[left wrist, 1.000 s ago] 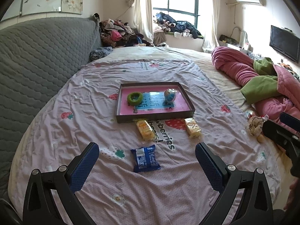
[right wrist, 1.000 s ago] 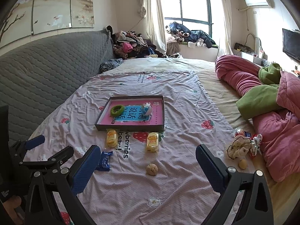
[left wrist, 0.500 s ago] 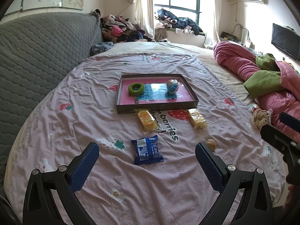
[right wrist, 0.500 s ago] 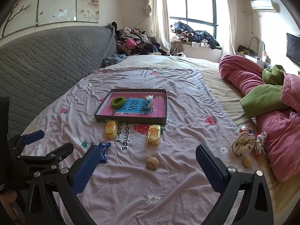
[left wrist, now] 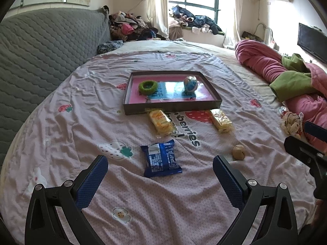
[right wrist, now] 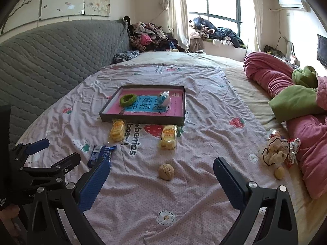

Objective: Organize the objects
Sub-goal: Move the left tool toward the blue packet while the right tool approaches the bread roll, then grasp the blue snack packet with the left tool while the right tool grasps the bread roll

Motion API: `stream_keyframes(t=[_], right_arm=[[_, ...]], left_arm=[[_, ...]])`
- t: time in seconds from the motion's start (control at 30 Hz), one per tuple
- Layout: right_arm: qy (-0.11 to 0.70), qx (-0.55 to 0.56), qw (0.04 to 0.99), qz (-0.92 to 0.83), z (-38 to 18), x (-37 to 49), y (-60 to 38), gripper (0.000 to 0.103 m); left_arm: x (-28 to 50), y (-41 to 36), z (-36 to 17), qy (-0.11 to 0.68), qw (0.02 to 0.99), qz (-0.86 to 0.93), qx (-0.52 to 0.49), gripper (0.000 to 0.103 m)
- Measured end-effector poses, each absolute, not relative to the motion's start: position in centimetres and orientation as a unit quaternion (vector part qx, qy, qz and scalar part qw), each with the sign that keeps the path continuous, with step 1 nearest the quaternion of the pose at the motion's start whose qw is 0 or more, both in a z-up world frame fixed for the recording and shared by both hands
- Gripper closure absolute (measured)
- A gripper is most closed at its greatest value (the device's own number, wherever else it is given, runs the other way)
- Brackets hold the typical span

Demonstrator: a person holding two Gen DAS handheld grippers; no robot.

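Both grippers hang over the near end of the bed; the left gripper (left wrist: 160,175) has its fingers spread wide and holds nothing, and the right gripper (right wrist: 161,175) is spread just as wide, also holding nothing. On the pale printed sheet (left wrist: 71,126) sits 1 dark tray (left wrist: 172,104) with a pink floor; inside it are 2 things, 1 green ring (left wrist: 148,86) at its left and 1 blue-and-white ball (left wrist: 190,83) at its right. Just in front of the tray lie 2 yellow snack packs (left wrist: 160,121) (left wrist: 221,120), apart from each other; nearer still lies 1 blue snack packet (left wrist: 160,158), between the left gripper's fingers in view; 1 walnut (right wrist: 166,171) rests near the right gripper; beside the pink quilt (right wrist: 269,75) sits 1 small heap of oddments (right wrist: 280,153).
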State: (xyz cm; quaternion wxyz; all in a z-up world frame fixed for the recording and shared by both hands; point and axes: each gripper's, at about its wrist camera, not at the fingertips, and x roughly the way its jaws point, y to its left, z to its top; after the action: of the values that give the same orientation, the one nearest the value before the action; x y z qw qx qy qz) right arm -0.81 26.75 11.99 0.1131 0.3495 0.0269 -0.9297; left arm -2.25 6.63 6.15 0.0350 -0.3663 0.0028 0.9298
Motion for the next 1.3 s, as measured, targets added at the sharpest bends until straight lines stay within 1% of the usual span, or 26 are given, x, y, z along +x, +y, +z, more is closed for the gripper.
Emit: stream_keyframes(t=[0.53, 0.9, 1.07, 1.23, 1.3], right_arm=[[0.055, 0.391, 0.113, -0.912, 6.3, -3.5, 25.4, 0.001], [0.067, 0.405, 0.114, -0.904, 3.9, -4.6, 24.2, 0.001], [0.056, 0.411, 0.111, -0.903, 3.0, -5.4, 24.3, 0.001], [0.046, 0.418, 0.109, -0.901, 2.2, -6.0, 24.5, 0.004], [0.045, 0.421, 0.106, -0.9, 2.0, -6.2, 24.5, 0.007]], left_arm=[[-5.0, 6.0, 1.0, -0.004, 0.038, 0.917, -0.398, 0.001], [-6.4, 6.0, -0.9, -0.008, 0.037, 0.912, -0.409, 0.001], [-7.2, 5.8, -1.6, -0.016, 0.038, 0.909, -0.415, 0.001], [-7.8, 5.9, -2.1, -0.024, 0.042, 0.907, -0.418, 0.001], [-8.1, 6.0, -2.4, -0.025, 0.044, 0.907, -0.418, 0.001]])
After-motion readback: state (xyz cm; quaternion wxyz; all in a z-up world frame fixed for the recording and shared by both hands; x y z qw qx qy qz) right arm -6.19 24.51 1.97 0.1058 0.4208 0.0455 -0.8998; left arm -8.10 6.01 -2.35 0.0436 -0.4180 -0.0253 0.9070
